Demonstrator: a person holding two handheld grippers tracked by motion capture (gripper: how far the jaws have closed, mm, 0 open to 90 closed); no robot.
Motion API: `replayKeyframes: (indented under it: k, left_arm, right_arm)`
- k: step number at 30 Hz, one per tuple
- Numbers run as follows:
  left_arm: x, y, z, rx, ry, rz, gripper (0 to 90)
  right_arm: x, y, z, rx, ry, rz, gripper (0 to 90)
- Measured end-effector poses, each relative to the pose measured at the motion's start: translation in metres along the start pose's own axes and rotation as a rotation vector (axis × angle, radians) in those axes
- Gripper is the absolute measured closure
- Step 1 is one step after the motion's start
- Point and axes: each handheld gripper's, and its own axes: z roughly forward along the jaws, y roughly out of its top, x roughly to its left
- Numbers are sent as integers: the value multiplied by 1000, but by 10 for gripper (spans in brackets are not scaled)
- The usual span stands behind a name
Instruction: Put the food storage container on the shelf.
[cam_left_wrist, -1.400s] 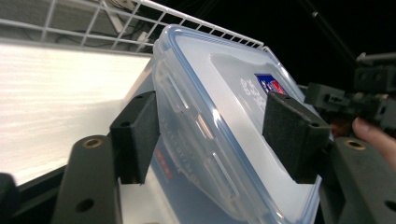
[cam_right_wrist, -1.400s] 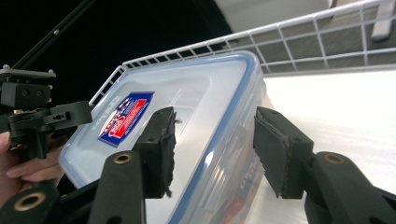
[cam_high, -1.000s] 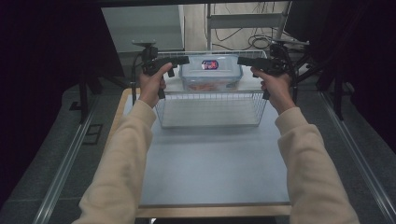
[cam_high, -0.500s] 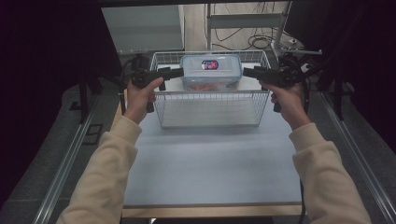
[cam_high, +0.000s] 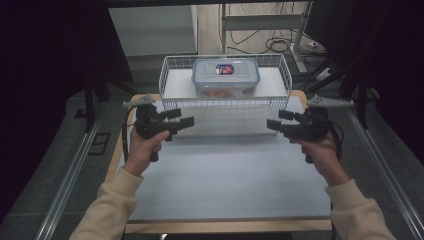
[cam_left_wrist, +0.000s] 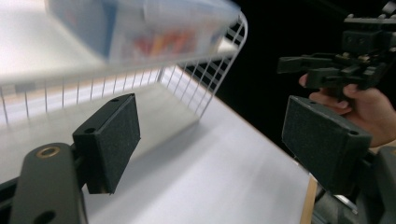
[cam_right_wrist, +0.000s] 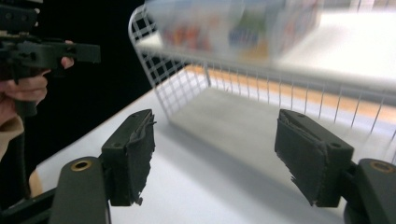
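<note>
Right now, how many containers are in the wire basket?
1: a clear lidded container sits in the middle of the wire basket, at the table's far edge. Nothing else shows in it.

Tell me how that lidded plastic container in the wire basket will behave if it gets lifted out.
The plastic container looks rigid, with a clip-on blue-rimmed lid, so it probably keeps its shape under a squeeze. Its smooth clear walls may be slippery against the pads. Something orange shows inside, so it likely carries some weight. Being low and wide, it seems unlikely to tip in the wire basket.
</note>
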Motion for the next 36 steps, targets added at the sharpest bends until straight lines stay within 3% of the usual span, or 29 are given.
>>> replayKeyframes:
  k: [2,6,10,14,17,24,26,36]
  left_arm:
    - [-2,-15,0,16,-3,5,191]
    - [-7,-44,1,68,51,75,193]
    - [-9,-74,5,125,44,77,193]
    - [-8,-98,10,186,70,102,193]
    - [-4,-111,13,217,73,83,193]
    - [1,-123,23,256,95,65,193]
    - [1,-125,25,264,94,65,193]
    - [4,-127,25,262,118,57,193]
  right_arm:
    - [1,-17,-5,8,6,3,270]
    - [1,-48,-12,43,-5,2,252]
    - [-3,-73,-13,74,-13,13,241]
    - [-7,-96,-7,118,-1,32,222]
    - [-8,-109,0,163,-5,30,208]
    - [-11,-126,14,202,-3,60,204]
    - [-9,-127,16,206,-11,44,202]
    - [-11,-134,12,190,-43,45,195]
